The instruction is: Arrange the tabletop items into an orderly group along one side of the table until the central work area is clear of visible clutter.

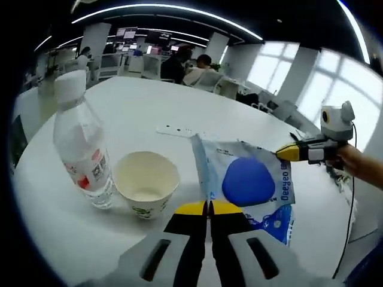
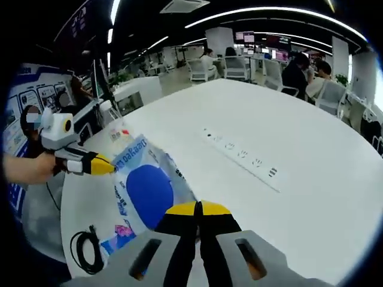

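A blue-and-white plastic bag (image 1: pixel 248 182) with a blue round patch is stretched between my two grippers over the white table (image 1: pixel 137 101). The left gripper (image 1: pixel 207 207) is shut with its yellow tips on the bag's near left edge. From the right, the right gripper (image 1: pixel 286 153) pinches the bag's far corner. In the right gripper view the same bag (image 2: pixel 146 188) runs from my right gripper (image 2: pixel 198 209), shut on its near edge, to the left gripper (image 2: pixel 103 165) at its far corner. A clear water bottle (image 1: pixel 81 149) and an empty paper cup (image 1: pixel 146 182) stand left of the bag.
A white power strip (image 1: pixel 176 131) lies mid-table, also seen as the power strip (image 2: pixel 242 154) in the right gripper view. A black cable (image 2: pixel 87 251) coils near the table edge. People (image 1: pixel 185 66) and office chairs sit beyond the far side.
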{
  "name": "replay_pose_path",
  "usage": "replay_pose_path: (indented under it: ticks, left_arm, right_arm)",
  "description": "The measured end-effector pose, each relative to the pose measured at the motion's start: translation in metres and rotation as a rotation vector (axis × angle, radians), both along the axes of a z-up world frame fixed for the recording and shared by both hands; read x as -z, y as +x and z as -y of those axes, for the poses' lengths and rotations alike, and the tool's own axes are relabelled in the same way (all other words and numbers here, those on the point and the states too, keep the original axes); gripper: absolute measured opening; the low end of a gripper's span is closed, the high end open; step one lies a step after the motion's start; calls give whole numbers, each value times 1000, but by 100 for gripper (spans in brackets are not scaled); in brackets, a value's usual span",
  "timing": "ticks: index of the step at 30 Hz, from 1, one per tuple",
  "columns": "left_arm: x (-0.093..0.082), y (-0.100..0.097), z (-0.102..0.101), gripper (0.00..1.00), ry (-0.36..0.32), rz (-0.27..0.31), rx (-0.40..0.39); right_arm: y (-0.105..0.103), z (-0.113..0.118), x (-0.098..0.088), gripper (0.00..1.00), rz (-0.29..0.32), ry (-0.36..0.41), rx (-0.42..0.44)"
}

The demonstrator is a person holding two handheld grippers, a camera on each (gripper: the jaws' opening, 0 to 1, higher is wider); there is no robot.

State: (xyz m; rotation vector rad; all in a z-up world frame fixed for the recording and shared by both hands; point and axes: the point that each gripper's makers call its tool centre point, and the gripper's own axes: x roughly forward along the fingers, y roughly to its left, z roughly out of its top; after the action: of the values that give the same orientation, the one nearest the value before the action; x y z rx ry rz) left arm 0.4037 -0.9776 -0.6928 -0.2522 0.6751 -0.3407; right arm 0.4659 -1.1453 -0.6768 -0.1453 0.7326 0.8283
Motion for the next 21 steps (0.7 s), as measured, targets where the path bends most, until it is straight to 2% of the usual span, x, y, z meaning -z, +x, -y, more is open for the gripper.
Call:
replay_pose_path:
  ticks: [2,9,16,21]
  left_arm:
    - [3,3,-5,0,6,0,-46]
    - [24,0,-11,0,48,-41,-62]
    - [40,3,-14,0,53,-81,-82]
    - [44,4,-13,0,42,-93,-93]
  right_arm:
    - [8,-5,10,0,-10,-1,-14]
    - [19,-17,38,0,-41,-33,-70]
    - [21,-15,54,0,-53,-61,-82]
    - [21,-9,68,0,-61,-79,-82]
